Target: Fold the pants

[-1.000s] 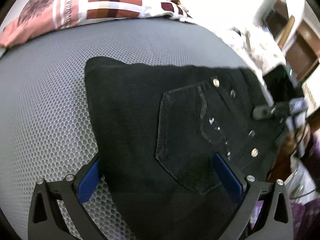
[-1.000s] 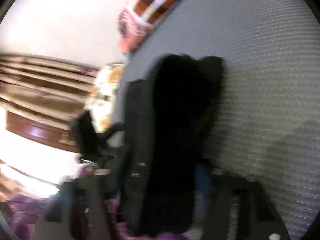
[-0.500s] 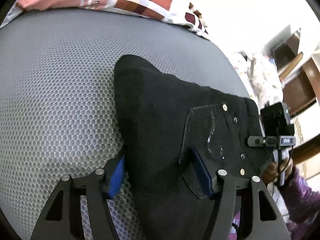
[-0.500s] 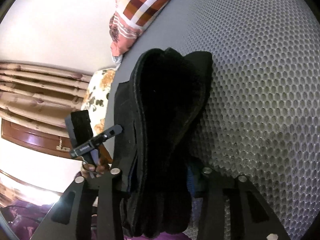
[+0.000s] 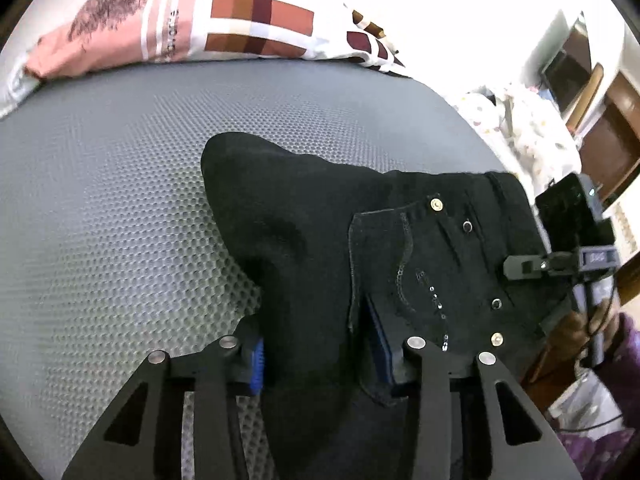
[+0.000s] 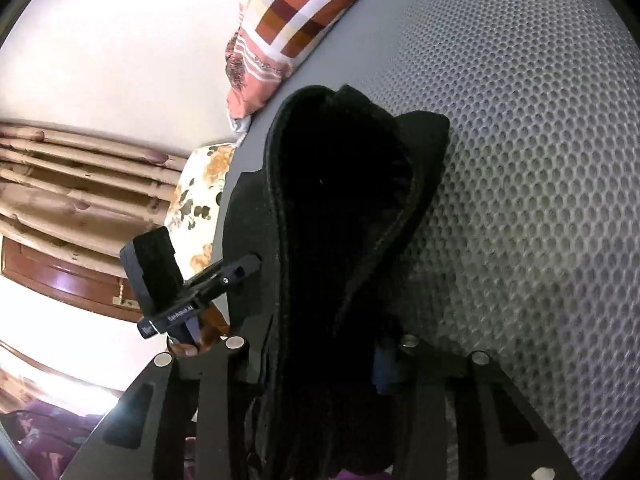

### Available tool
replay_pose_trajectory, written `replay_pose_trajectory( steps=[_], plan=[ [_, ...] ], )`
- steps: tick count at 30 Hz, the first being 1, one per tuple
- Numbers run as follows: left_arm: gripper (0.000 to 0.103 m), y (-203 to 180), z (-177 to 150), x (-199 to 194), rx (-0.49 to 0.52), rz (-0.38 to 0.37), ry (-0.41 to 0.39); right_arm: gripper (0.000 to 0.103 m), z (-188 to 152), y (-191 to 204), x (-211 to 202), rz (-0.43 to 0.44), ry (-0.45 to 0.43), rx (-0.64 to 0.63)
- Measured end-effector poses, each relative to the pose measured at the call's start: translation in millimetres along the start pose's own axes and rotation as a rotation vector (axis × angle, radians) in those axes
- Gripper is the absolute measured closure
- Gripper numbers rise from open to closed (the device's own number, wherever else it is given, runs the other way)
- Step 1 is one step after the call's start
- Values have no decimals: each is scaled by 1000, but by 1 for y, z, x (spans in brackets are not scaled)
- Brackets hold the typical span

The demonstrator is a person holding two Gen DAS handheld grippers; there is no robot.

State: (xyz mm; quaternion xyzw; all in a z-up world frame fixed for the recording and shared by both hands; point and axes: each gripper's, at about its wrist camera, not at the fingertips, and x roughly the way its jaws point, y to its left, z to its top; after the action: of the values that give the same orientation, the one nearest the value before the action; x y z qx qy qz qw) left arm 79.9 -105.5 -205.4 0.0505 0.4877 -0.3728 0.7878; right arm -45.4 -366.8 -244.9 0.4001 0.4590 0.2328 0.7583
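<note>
The black pants [image 5: 320, 240] lie bunched on the grey honeycomb-mesh mattress [image 5: 120, 200], filling the middle and lower right of the left wrist view. Their back pocket [image 5: 404, 280], stitched with a curved line and dotted with small studs, faces up at right of centre, with metal rivets at its corners.

The left gripper [image 5: 316, 356] sits at the bottom centre of that view, clenched on a thick fold of the pants: the blue pad of one finger [image 5: 258, 364] presses the cloth from the left, and the other blue pad is tucked against the pocket's edge on the right. The cloth rises in a ridge from the jaws toward the upper left of the garment.

In the right wrist view the pants [image 6: 344, 220] stand as a tall dark fold running from the bottom centre up to the middle of the frame. The right gripper [image 6: 320, 364] grasps this fold at the bottom, fingers pressed against either side of the cloth.

A patchwork pillow [image 5: 224, 24] in pink, brown and white lies at the top of the left view, at the far edge of the mattress. The other handheld gripper shows at the right edge of the left view [image 5: 576, 240] and at the left middle of the right view.
</note>
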Motion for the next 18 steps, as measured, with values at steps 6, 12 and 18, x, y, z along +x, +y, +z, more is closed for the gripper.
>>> replay_pose_trajectory(
  steps=[6, 12, 18],
  plan=[
    [66, -1, -1, -23, 22, 50, -39, 68, -7, 14, 8, 46, -19, 11],
    [68, 9, -4, -47, 13, 97, -79, 68, -7, 31, 26, 80, -14, 9],
    [68, 24, -5, -70, -1, 134, -118, 68, 2, 51, 57, 111, 2, 0]
  ],
)
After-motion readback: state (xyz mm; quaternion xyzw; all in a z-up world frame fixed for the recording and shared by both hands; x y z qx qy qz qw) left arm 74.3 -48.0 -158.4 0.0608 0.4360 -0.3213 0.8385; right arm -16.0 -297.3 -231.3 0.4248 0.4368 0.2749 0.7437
